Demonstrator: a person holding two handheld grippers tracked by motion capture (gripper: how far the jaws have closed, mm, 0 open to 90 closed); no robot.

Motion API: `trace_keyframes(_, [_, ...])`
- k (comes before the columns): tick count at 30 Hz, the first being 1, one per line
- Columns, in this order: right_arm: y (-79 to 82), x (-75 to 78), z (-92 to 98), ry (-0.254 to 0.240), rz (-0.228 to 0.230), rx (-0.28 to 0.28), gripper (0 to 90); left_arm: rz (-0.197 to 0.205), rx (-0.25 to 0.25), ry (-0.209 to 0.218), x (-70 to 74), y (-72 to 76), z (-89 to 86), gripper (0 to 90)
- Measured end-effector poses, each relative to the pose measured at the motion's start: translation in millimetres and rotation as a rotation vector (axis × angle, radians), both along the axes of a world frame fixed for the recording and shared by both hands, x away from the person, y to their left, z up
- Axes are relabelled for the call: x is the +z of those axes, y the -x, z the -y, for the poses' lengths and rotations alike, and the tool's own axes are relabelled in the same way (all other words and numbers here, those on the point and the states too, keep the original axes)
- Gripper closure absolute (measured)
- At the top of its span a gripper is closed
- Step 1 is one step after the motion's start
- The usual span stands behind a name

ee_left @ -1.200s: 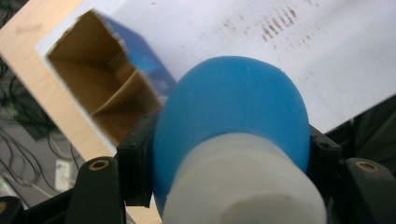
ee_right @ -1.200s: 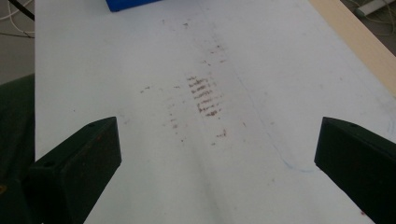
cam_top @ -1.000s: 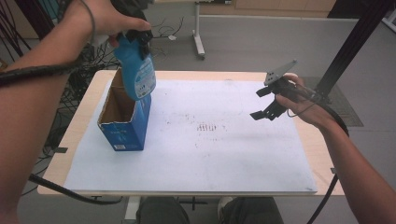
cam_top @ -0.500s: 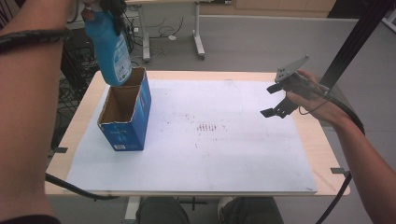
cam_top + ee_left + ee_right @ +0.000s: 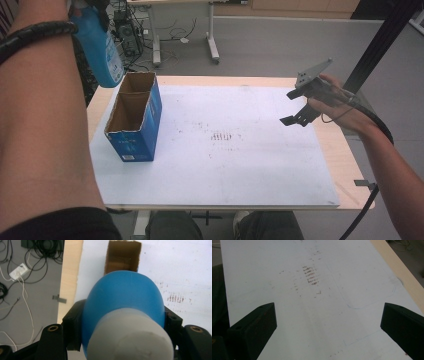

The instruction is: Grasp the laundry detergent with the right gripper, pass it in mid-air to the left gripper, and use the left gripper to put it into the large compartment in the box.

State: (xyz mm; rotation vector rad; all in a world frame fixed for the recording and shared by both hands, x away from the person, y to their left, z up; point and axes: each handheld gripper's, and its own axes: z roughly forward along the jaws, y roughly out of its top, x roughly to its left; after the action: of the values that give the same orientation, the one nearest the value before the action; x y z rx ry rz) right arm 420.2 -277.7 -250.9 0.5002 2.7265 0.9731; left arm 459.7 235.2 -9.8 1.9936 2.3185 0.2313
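A blue plastic bottle (image 5: 100,52) with a pale cap (image 5: 130,340) hangs in the air above the far left corner of the table (image 5: 345,165), just beyond the open top of a blue cardboard box (image 5: 135,125) that stands on the white sheet (image 5: 225,165). The left gripper (image 5: 122,322) is clamped on the bottle, its black jaws pressing the rounded shoulder from either side just below the cap (the gripper's own camera looks straight down over the cap to the box mouth beneath). The bottle looks rigid and smooth-walled, likely slippery, and possibly weighty if filled; the narrower upper body under the cap, where it is gripped now, seems the surest hold. Across the table, the right gripper (image 5: 302,107) hovers over the sheet's right side with its jaws wide apart and nothing between them, well clear of bottle and box.
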Motion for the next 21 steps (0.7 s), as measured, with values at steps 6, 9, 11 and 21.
trace_keyframes(6, [-2.0,0.2,-4.2,-0.002,0.001,0.011,0.3,-0.016,0.014,-0.004,-9.1,-0.9,-2.8,36.4])
trace_keyframes(9, [-2.3,0.1,-4.9,0.002,0.007,0.012,0.3,-0.017,0.009,-0.001,-11.2,-1.6,-2.0,36.4])
trace_keyframes(11, [-2.3,0.5,-4.6,-0.002,0.011,0.012,0.3,-0.017,0.009,0.0,-12.5,-2.2,-1.3,36.4])
trace_keyframes(21, [-1.8,4.2,-3.6,0.001,0.018,0.008,0.3,-0.015,0.008,-0.001,-15.1,-3.3,0.4,36.5])
